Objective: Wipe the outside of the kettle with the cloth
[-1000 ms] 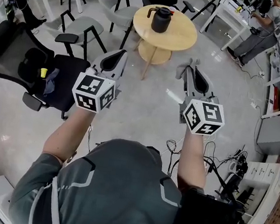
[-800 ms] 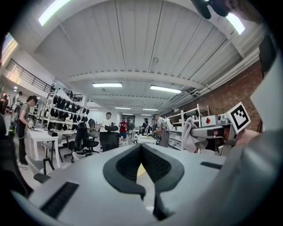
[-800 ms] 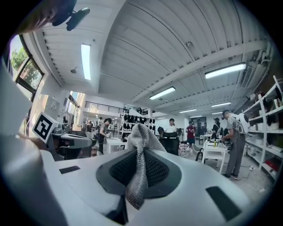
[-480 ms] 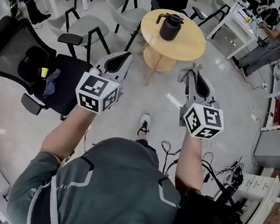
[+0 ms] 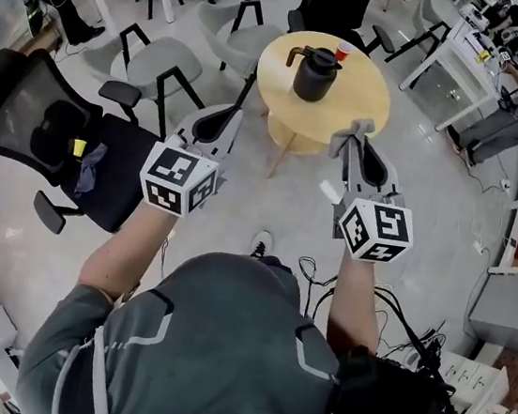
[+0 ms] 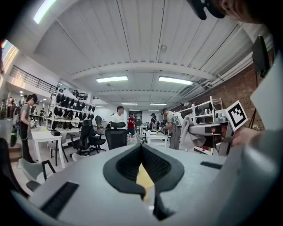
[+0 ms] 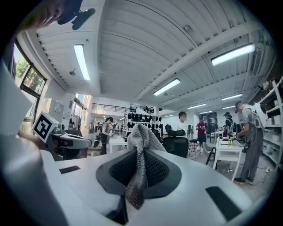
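The right gripper (image 5: 348,139) is clamping the grey cloth (image 7: 140,145). The left gripper (image 5: 236,113) is sitting clenched, apparently empty. The black kettle (image 5: 316,74) is standing on the round table (image 5: 366,111) at 12 o'clock, well apart from both. Wiping is not yet starting.

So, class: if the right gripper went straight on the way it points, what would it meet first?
Probably nothing near: the right gripper, shut on the cloth, lines up with the table right of the kettle, but seems to point level, above it. Height is unclear.
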Action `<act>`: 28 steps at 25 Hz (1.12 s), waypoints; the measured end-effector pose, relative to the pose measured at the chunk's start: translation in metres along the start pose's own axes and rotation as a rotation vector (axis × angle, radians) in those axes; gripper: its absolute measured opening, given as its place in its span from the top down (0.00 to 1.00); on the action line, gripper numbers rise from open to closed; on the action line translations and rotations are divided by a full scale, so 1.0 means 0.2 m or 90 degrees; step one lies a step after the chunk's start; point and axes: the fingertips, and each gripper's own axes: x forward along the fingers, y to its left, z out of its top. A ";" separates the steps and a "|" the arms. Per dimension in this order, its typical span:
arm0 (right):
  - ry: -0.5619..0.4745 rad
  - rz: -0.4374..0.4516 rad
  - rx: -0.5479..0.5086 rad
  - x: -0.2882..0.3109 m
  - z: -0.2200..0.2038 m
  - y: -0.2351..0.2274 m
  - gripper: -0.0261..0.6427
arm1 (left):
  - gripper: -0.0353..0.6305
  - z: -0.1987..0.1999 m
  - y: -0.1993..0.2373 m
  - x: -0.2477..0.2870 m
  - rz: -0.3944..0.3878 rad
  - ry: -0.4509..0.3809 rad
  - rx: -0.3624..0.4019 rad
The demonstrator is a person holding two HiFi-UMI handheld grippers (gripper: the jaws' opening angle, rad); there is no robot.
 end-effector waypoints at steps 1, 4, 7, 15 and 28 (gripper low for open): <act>0.002 0.004 0.003 0.05 -0.01 -0.06 0.88 | 0.93 0.00 0.01 0.08 0.002 0.004 -0.003; 0.010 0.015 0.010 0.17 -0.05 -0.24 0.88 | 0.93 -0.02 0.00 0.32 0.007 0.018 -0.013; 0.018 0.025 0.020 0.26 -0.09 -0.41 0.88 | 0.93 -0.03 -0.01 0.53 0.012 0.027 -0.016; 0.016 0.025 0.027 0.46 -0.13 -0.73 0.88 | 0.93 0.01 -0.02 0.93 0.000 0.039 0.002; 0.036 -0.047 0.032 0.91 -0.16 -0.75 0.89 | 0.93 -0.01 0.33 1.30 -0.090 0.035 0.001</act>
